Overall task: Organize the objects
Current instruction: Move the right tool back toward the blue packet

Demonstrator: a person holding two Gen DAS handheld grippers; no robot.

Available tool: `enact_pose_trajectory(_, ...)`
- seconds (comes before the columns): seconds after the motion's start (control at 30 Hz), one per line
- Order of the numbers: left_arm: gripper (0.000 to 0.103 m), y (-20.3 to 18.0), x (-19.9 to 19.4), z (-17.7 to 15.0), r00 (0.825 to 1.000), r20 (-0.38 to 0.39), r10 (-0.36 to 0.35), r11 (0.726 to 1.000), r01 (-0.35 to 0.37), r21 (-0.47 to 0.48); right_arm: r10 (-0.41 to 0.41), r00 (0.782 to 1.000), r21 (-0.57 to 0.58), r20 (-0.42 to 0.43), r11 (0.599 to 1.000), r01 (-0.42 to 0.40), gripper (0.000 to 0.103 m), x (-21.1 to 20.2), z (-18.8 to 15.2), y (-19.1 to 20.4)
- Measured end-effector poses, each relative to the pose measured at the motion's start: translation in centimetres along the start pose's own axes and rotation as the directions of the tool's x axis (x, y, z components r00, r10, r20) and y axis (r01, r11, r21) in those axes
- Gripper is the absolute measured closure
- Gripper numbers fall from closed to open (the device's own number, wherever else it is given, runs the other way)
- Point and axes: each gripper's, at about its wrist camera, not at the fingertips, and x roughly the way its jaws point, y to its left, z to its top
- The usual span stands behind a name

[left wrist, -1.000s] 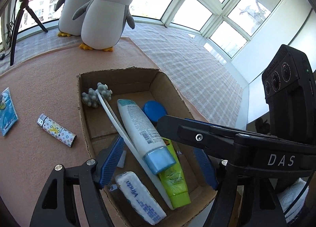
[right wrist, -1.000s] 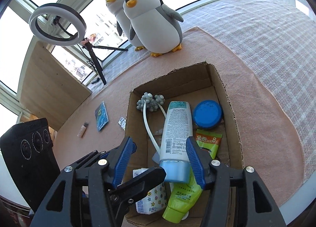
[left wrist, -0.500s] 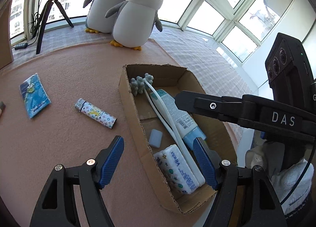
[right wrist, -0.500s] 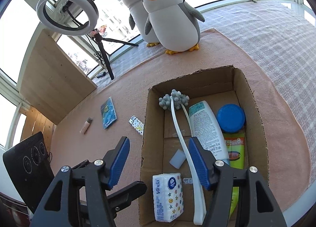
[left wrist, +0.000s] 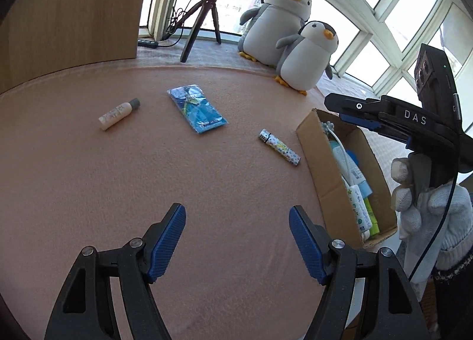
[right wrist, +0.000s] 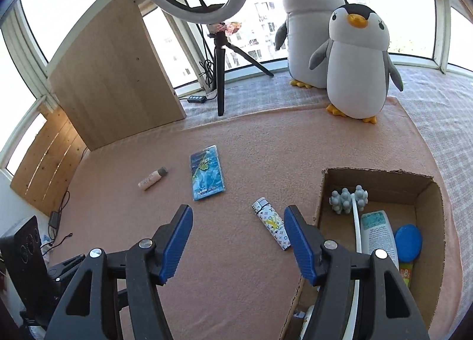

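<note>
Swung away from over the cardboard box (right wrist: 381, 251) within the last second, both grippers, now out above the open pink mat (left wrist: 147, 177). Means the box drop is likely finished and the next pick is being lined up. Box at the right edge of the mat, already holding a lotion tube (right wrist: 380, 233), blue lid (right wrist: 408, 242) and white massager (right wrist: 350, 198). Still loose on the mat: blue packet (right wrist: 207, 177) far centre, patterned lighter (right wrist: 272, 223) just left of the box wall, small bottle (right wrist: 153, 178) far left. Left gripper (left wrist: 237, 242) with jaws wide apart, holding nothing; right gripper (right wrist: 238, 244) likewise wide and empty, lighter just beyond its right jaw. Plenty of bare mat between items; tight only beside the box wall. Penguin toys (right wrist: 354, 65) and tripod (right wrist: 220, 74) well back.
</note>
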Motion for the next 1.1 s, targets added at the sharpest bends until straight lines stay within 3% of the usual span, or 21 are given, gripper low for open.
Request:
enact_pose_trajectory(0.27,0.027,7.3,-4.9,-3.0,0.993,0.04,0.111,0.983,-0.103,-0.151,0.038,0.986,-0.012,-0.164,0.999,-0.04,0.041,8.4,2.6,3.4)
enact_pose_trajectory(0.57,0.027,13.5,-9.6,-7.4,0.972,0.045,0.231,0.931,-0.207,-0.302,0.008,0.961,-0.029,-0.278,0.999,-0.017,0.041,16.3,4.8,4.9)
enact_pose_trajectory(0.8,0.027,16.3,-11.5,-9.9,0.96,0.04,0.276,0.892,-0.241,-0.383,-0.063,0.947,-0.085,-0.314,0.996,0.038,0.041,19.2,5.3,5.6)
enact_pose_trajectory(1.1,0.027,15.9,-11.2,-9.8,0.963,0.04,0.267,0.892,-0.231,-0.388,-0.105,0.935,-0.159,-0.34,0.986,0.053,0.041,20.2,5.2,6.4)
